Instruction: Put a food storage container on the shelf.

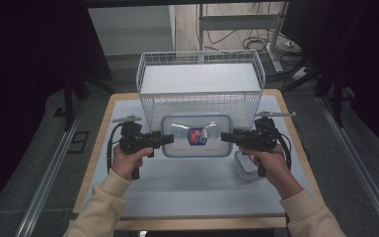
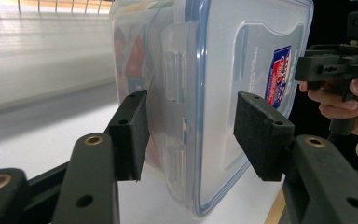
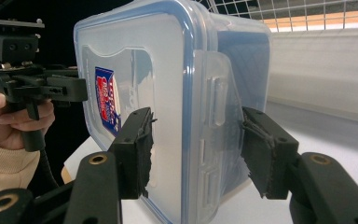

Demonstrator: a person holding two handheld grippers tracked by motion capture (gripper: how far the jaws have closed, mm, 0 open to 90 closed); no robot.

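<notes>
Clear rectangular plastic food container [image 1: 196, 136] with a blue-rimmed snap lid and a red-and-blue label sits between the two grippers, in front of the white wire basket [image 1: 200, 81] at the far side of the white-topped table [image 1: 197, 190].

Left gripper [image 1: 167, 138] comes in level from the container's left short end. In the left gripper view its two black jaws straddle the lid clasp on that end: one pad lies against the underside of the box, the other stands on the lid side, close to the lid, but whether it actually presses cannot be told.

Right gripper [image 1: 226, 136] comes in level from the right short end, opposite the left one. In the right gripper view its jaws bracket the clasp there, one frayed foam pad on the lid face and one on the base side, both at the plastic; grip looks made on the container.

Both hands [image 1: 128, 160] hold the grippers from below, in cream sleeves.

A second, smaller clear plastic tub [image 1: 245, 167] rests on the table just under the right hand, near the container's right front corner.
</notes>
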